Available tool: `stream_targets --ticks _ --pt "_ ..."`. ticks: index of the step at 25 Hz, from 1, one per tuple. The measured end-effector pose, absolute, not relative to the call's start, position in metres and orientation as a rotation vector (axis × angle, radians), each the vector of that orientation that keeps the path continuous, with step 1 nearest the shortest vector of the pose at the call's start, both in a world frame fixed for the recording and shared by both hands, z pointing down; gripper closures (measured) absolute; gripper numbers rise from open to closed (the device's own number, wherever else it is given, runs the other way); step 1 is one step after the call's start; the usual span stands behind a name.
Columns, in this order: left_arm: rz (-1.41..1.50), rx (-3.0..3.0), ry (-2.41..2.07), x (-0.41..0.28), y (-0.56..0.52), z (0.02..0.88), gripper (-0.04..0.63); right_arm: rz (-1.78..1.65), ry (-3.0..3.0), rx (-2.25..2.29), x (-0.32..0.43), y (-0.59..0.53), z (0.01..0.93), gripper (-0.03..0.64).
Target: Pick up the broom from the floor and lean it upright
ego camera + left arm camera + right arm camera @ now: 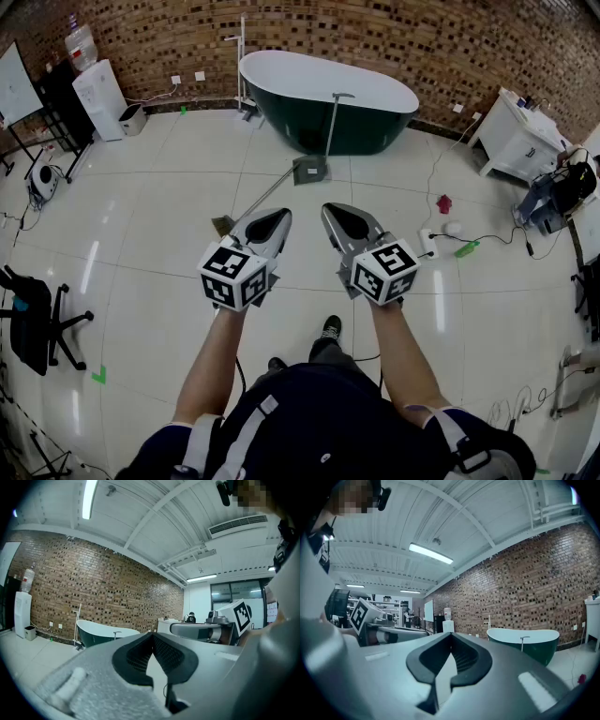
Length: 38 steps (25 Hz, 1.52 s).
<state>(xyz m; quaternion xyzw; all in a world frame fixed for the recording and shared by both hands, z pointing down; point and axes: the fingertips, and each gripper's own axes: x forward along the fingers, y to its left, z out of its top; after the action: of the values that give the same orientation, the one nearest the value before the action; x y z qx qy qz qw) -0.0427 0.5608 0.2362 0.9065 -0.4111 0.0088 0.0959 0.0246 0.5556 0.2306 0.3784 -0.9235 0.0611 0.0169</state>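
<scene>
The broom (258,197) lies on the white tile floor ahead of me, its thin handle running from a small dark head at the near left toward a grey dustpan (310,170) with an upright handle. Neither gripper view shows the broom. My left gripper (283,216) is held level above the floor, just near of the broom's handle, jaws closed to a point with nothing between them (152,635). My right gripper (329,209) hangs beside it, also closed and empty (451,634). Neither gripper touches the broom.
A dark green bathtub (328,103) stands by the brick wall behind the dustpan. An office chair (33,319) is at the left. A power strip (427,244), cables, a red object (443,202) and a white cabinet (520,136) are at the right.
</scene>
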Motion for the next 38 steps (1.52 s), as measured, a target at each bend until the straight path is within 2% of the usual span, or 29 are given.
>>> stream_targets --ticks 18,38 --pt "0.079 2.66 -1.233 -0.036 0.529 0.252 0.594 0.238 -2.89 1.183 0.038 0.523 0.243 0.615" --pt "0.208 2.529 -1.393 0.014 0.38 0.274 0.594 0.374 -2.944 1.065 0.114 0.364 0.272 0.615"
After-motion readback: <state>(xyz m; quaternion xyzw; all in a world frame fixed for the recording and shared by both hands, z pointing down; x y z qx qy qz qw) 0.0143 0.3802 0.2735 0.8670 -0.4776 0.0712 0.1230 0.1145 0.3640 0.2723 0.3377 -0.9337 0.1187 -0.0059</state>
